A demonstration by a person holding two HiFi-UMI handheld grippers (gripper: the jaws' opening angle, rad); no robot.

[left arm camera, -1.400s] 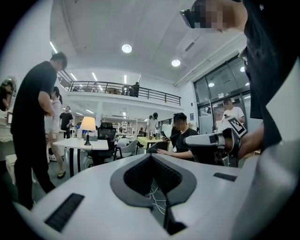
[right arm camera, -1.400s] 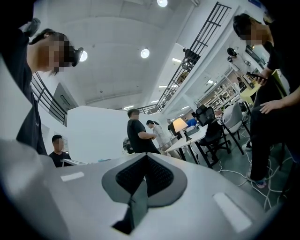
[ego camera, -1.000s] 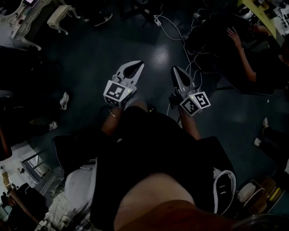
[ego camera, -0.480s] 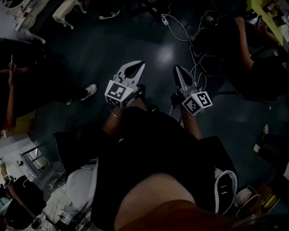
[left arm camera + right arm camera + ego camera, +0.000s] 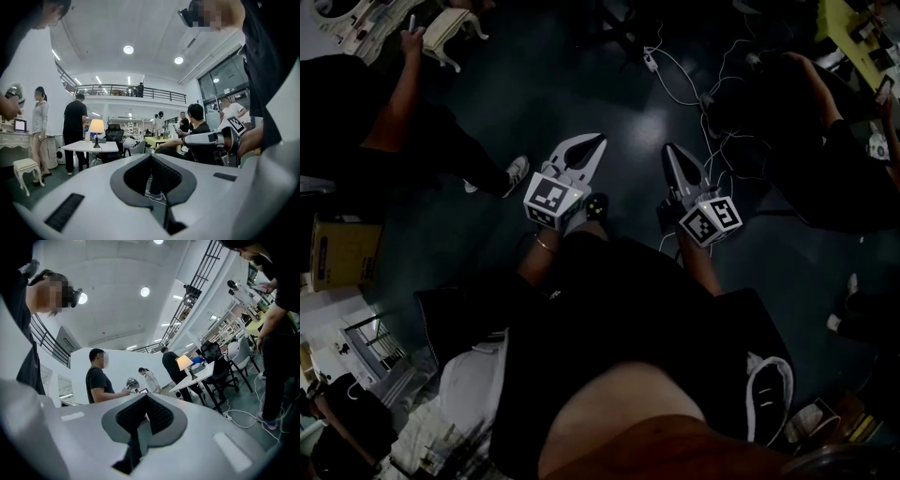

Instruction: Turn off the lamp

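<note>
The lamp (image 5: 96, 127) glows far off, lit, with a cream shade and a dark stem, on a white table (image 5: 89, 146). The right gripper view also holds the lamp (image 5: 184, 363) on that table (image 5: 199, 376). In the head view no lamp shows. My left gripper (image 5: 592, 142) and right gripper (image 5: 669, 150) are held side by side in front of my body over the dark floor, both shut and empty. From their own cameras the left gripper (image 5: 151, 156) and right gripper (image 5: 145, 396) have jaws pressed together, well short of the lamp.
People stand beside the lamp table (image 5: 75, 129). A seated person (image 5: 194, 133) with a phone is on the right. White cables (image 5: 694, 84) trail over the floor ahead. A cream stool (image 5: 26, 166) and a cardboard box (image 5: 337, 251) are on the left.
The floor, cables and people have slid toward me in the head view as I move forward. A standing person has come into view at upper left. Both grippers stay shut in front of me.
</note>
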